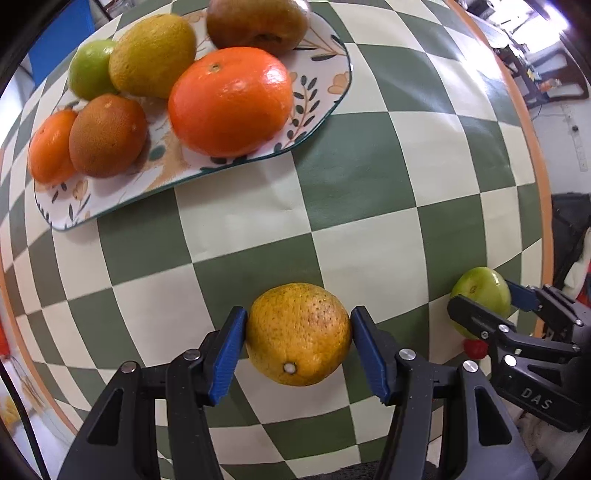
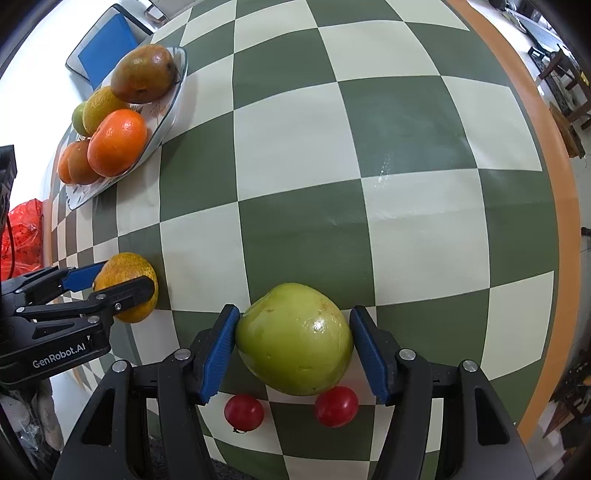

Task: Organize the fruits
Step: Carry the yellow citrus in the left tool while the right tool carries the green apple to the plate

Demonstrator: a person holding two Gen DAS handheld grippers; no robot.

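The left gripper points down over the checked worktop, its jaws clamped on a speckled yellow-orange citrus fruit, blue pads touching the fruit's two sides; the fruit's pale stem scar faces the camera. In the right wrist view that same fruit shows at the left edge, held between the blue pad and the black finger. The right gripper has its jaws closed on a large green fruit with a glossy skin, pads pressed against either flank. Beneath it, on the worktop near the camera, lie two small red tomatoes, apart from each other. In the left wrist view the green fruit sits at the right edge inside the other gripper's fingers. Farther off, a flower-patterned plate carries a big orange, a yellow citrus, a green lime-like fruit, a brown kiwi-like fruit, a small orange and a reddish-brown mango. A blue-cushioned chair stands beyond the plate.
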